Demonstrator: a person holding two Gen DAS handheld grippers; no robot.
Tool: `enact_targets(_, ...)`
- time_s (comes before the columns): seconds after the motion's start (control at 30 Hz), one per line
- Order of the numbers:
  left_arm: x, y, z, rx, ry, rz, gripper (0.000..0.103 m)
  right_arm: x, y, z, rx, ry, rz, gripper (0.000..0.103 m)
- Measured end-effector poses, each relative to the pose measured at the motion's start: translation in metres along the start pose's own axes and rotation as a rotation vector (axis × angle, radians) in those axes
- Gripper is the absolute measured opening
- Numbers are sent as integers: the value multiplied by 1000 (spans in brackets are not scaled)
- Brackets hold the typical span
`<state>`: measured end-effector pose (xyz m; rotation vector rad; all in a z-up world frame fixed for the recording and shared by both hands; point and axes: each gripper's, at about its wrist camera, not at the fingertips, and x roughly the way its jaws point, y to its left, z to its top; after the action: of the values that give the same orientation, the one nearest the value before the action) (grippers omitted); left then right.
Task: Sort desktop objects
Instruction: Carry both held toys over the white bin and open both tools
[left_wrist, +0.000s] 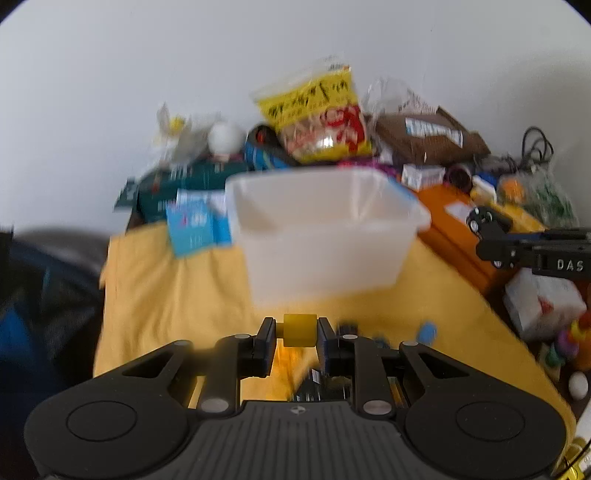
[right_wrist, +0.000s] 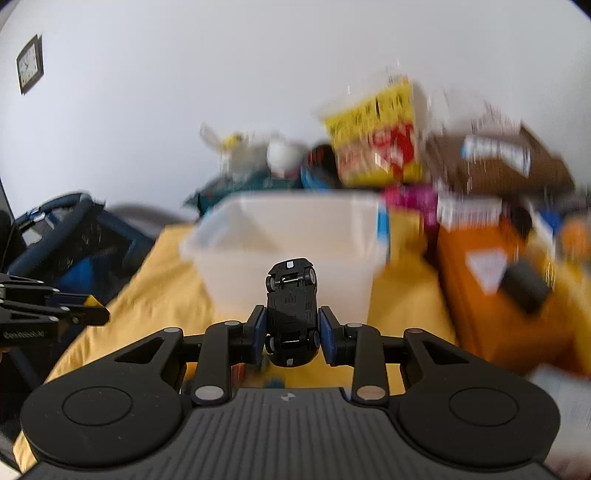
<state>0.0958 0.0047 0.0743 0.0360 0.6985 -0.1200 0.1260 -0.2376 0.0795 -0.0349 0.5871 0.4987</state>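
Left gripper: your left gripper (left_wrist: 295, 330) was held level above the near edge of the yellow cloth (left_wrist: 173, 295), its fingers pointed toward the white plastic bin (left_wrist: 325, 240), jaws clamped on a yellow cylinder block (left_wrist: 300, 329).

Yellow block: it sat crosswise between the two blue-padded fingertips, lifted clear of the cloth, just short of the bin's near wall.

Right gripper: your right gripper (right_wrist: 291, 328) was also raised over the cloth and aimed at the same bin (right_wrist: 258, 236), jaws pressed against the sides of a black toy car (right_wrist: 291, 314).

Toy car: it was gripped upside down, chassis and wheels facing the camera, its length running along the fingers and one end jutting past the tips toward the bin's near wall.

Bin: it stood on the cloth toward the far edge; nothing could be made out inside it through the blur.

Cross views: your right gripper's fingers (left_wrist: 491, 229) reached in from the right edge of the left camera's view; the left gripper (right_wrist: 74, 310) showed at the left edge of the right camera's view.

Backdrop: a yellow snack bag (left_wrist: 317, 114), a brown parcel (left_wrist: 428, 136) and an orange box (left_wrist: 454, 229) crowded the far and right edges, all blurred.
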Motion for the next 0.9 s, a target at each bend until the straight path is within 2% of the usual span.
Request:
enact_targets(0.2,23,2,85,-15,-29,17,26,26,0,74,-25,3,-2,33)
enact_targets(0.3,42,2,121,-45,-35,28,26,47,-5,96,-3,37,-2,33)
enact_targets(0.43,69,0,152,-49,-39,21,26,81,-12,111,28,105,-13,33)
enact_targets(0.53,92,1,166,-85,-5,65,26,97,-21,112,49,137,-39,33)
enact_targets(0.6,101,-2,171,-104,34,69,26,104,-30,111,99,168,-45,33)
enact_targets(0.7,108,-6,172,-67,40,60,26,110,-39,106,92,207,-61,33)
enact_targets(0.8,121,6,168,-127,87,100,26,115,-47,100,124,228,-71,33)
enact_targets(0.9,128,9,165,-128,97,100,26,123,-45,98,104,246,-58,33)
